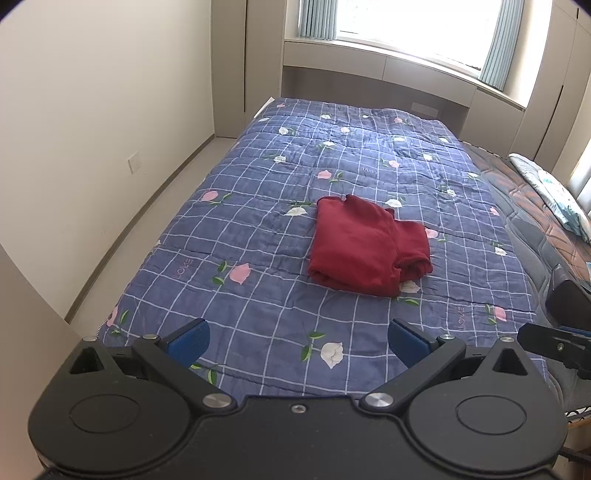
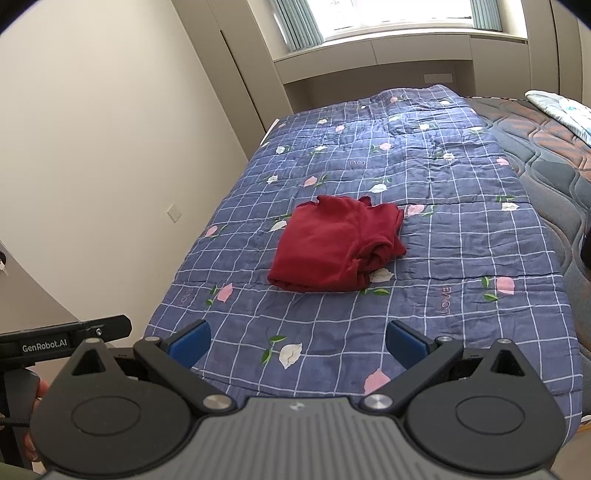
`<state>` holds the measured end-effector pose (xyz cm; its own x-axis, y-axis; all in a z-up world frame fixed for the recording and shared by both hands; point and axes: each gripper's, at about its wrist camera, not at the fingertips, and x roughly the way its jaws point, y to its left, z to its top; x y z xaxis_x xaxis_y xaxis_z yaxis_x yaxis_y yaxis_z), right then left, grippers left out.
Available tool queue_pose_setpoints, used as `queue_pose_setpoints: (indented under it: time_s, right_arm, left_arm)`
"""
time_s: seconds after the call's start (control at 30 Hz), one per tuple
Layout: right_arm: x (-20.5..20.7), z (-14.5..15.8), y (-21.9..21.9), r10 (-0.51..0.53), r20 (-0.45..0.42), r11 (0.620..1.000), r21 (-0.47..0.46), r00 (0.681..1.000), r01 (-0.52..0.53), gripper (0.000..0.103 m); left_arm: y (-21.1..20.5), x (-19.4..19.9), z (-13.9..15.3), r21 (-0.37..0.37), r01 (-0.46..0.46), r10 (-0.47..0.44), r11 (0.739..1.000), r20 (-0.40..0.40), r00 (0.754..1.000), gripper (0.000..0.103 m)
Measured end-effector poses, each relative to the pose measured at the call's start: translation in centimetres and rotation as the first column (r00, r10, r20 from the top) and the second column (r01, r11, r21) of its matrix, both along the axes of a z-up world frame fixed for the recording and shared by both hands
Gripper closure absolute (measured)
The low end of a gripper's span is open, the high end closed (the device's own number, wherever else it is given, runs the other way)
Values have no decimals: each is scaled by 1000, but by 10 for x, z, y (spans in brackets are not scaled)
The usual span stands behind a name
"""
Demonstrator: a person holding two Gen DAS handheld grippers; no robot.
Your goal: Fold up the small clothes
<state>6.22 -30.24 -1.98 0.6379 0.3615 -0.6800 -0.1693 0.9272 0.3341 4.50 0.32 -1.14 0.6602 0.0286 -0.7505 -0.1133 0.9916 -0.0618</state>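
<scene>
Lying rumpled, folded red garment point(image 1: 365, 245) on quilted checked bedspread point(image 1: 258, 229).

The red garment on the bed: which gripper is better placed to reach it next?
Left, slightly, as a judgement. Both grippers, left gripper and right gripper, are open and back from the red garment, but the garment's neat folded edge lies on the left gripper's side.

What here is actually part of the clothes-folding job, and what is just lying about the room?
Part of the job:
- red garment, folded on the quilt
- left gripper, open
- right gripper, open
- blue checked quilt, the work surface

Just lying about:
- light patterned cloth on the bare mattress
- curtains
- wall socket
</scene>
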Motion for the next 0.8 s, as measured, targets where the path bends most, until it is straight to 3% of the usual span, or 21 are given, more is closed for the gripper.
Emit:
queue_pose_setpoints:
  time_s: [0.57,0.8]
  right_arm:
    - [0,-2,-8,-1,-9,1000,12,1000,1,0]
    - [3,-4,-17,3,-14,1000,21,1000,-2,0]
  left_arm:
    - [-13,-3,-2,5,-7,7,1000,-15,1000,1]
    - [-24,2,1,47,-33,35,998,-28,999,1]
